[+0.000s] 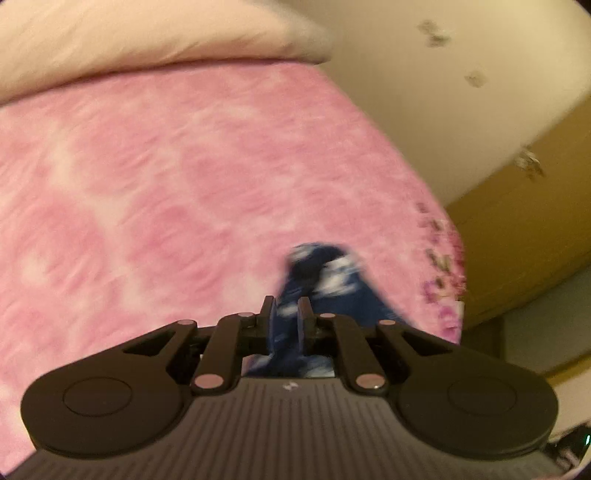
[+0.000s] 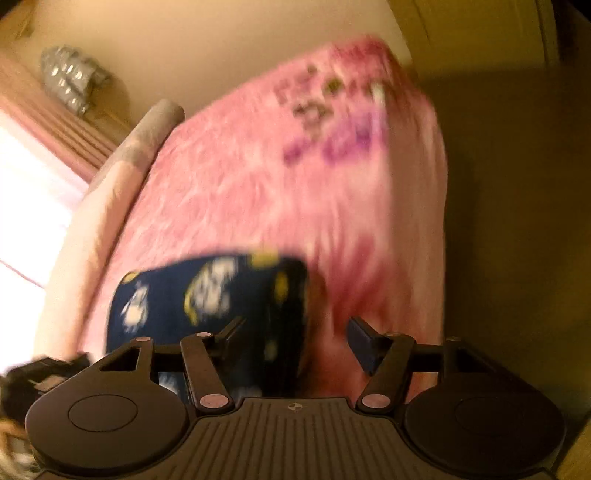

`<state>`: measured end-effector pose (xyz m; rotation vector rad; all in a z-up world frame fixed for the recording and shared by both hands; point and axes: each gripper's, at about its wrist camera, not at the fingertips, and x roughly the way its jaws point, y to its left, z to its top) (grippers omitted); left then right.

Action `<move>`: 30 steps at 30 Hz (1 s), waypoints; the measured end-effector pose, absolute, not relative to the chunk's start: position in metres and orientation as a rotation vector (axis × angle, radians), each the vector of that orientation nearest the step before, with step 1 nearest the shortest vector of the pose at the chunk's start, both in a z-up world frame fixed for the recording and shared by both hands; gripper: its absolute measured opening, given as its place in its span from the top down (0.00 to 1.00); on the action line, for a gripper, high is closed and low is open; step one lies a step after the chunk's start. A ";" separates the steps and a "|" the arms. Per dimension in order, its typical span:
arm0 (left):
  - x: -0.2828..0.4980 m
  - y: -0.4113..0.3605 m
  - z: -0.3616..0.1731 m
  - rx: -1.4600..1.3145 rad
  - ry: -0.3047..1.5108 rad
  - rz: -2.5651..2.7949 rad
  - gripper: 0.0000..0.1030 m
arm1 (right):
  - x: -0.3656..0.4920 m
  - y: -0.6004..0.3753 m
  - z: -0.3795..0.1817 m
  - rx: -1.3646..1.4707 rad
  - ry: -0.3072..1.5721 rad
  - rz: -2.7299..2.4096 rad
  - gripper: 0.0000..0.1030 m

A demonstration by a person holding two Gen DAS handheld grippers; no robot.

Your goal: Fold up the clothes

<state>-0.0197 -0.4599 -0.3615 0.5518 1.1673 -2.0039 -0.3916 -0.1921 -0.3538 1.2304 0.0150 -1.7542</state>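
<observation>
A dark blue garment with white and yellow prints (image 2: 207, 295) lies on a pink bedspread (image 2: 258, 192). In the left wrist view my left gripper (image 1: 289, 314) is shut on a bunch of this blue cloth (image 1: 328, 273), which rises between and beyond the fingers. In the right wrist view my right gripper (image 2: 295, 336) is open, its jaws wide apart just above the bed. The garment's right edge lies between the fingers, nearer the left finger (image 2: 231, 332). Both views are blurred.
A pale pillow or duvet (image 1: 147, 33) lies at the far end of the bed. The bed's edge with a floral border (image 1: 443, 273) drops off to the right, beside a cream wall and yellow-brown furniture (image 1: 524, 236). A curtain and bright window (image 2: 33, 155) stand at the left.
</observation>
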 end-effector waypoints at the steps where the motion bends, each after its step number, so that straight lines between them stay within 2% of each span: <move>1: -0.035 -0.458 -0.357 0.566 1.136 -2.045 0.93 | -0.389 -0.203 -0.349 1.176 0.052 -1.747 0.39; 5: -0.095 -0.452 -0.368 0.643 1.011 -2.137 0.93 | -0.370 -0.242 -0.343 0.944 0.218 -1.687 0.40; 8: -0.110 -0.459 -0.401 0.650 1.021 -2.042 0.92 | -0.360 -0.263 -0.368 0.890 0.350 -1.629 0.49; 10: -0.109 -0.462 -0.417 0.632 1.058 -1.980 0.80 | -0.366 -0.269 -0.387 0.943 0.372 -1.584 0.49; 11: -0.108 -0.464 -0.425 0.622 1.075 -1.949 0.79 | -0.370 -0.269 -0.392 0.966 0.366 -1.561 0.49; 12: -0.104 -0.462 -0.421 0.601 1.083 -1.929 0.79 | -0.376 -0.269 -0.390 0.985 0.358 -1.531 0.49; 15: -0.090 -0.454 -0.401 0.566 1.059 -1.853 0.89 | -0.398 -0.276 -0.377 1.043 0.361 -1.447 0.49; 22: -0.058 -0.370 -0.332 0.590 0.939 -1.623 0.93 | -0.418 -0.298 -0.335 0.912 0.480 -1.247 0.49; 26: -0.058 -0.317 -0.336 0.581 0.996 -1.488 0.93 | -0.396 -0.305 -0.333 0.805 0.577 -1.059 0.49; 30: -0.057 -0.289 -0.352 0.580 1.041 -1.364 0.95 | -0.382 -0.310 -0.359 0.782 0.770 -1.009 0.49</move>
